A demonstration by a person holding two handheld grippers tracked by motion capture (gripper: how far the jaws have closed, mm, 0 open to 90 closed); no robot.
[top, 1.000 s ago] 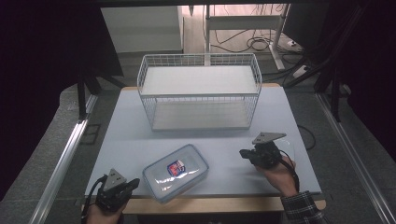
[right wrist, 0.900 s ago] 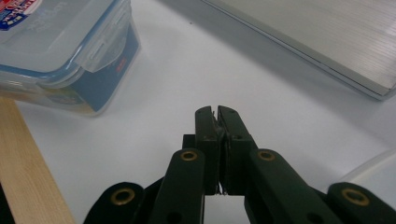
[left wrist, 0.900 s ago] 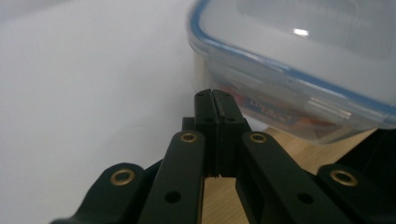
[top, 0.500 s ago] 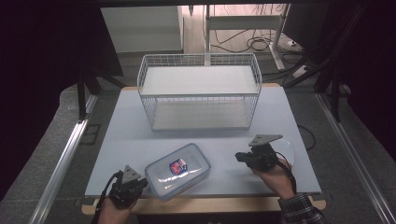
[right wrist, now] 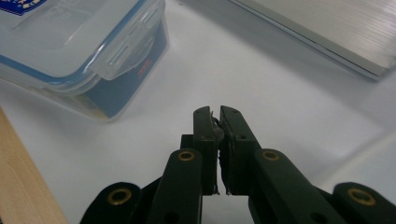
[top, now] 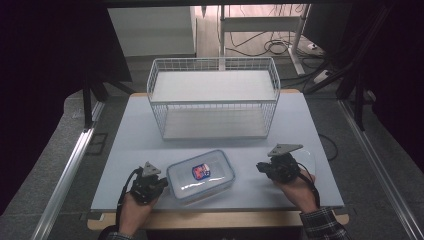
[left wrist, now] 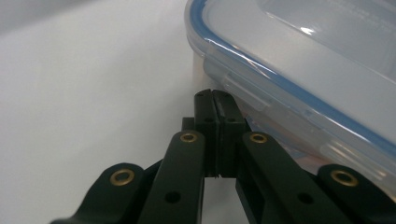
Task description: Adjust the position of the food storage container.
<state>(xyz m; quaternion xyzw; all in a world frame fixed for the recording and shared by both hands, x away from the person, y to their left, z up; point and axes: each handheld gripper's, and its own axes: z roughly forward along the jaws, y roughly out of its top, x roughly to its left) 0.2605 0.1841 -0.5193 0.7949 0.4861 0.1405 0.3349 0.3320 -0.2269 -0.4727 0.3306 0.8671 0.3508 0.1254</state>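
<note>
A clear plastic food box (top: 201,174) with a blue-sealed snap lid and a red and blue label lies on the table's near middle. My left gripper (top: 159,183) sits at the box's left end, jaws shut, tips right by the box's side latch (left wrist: 243,88); whether they touch it I cannot tell. In the left gripper view the shut jaws (left wrist: 215,105) hold nothing. My right gripper (top: 264,169) rests to the right of the box, a short gap away. Its jaws (right wrist: 217,120) are shut and empty, with the box (right wrist: 79,46) at the upper left.
A white wire basket rack (top: 214,98) with a flat white shelf stands at the back middle of the pale table (top: 120,150). The table's wooden front edge (top: 200,220) runs below both hands. Cables lie on the floor behind.
My left gripper has slid right along the table's front to the box's left end. The right gripper has stayed in place. The box has not moved.
</note>
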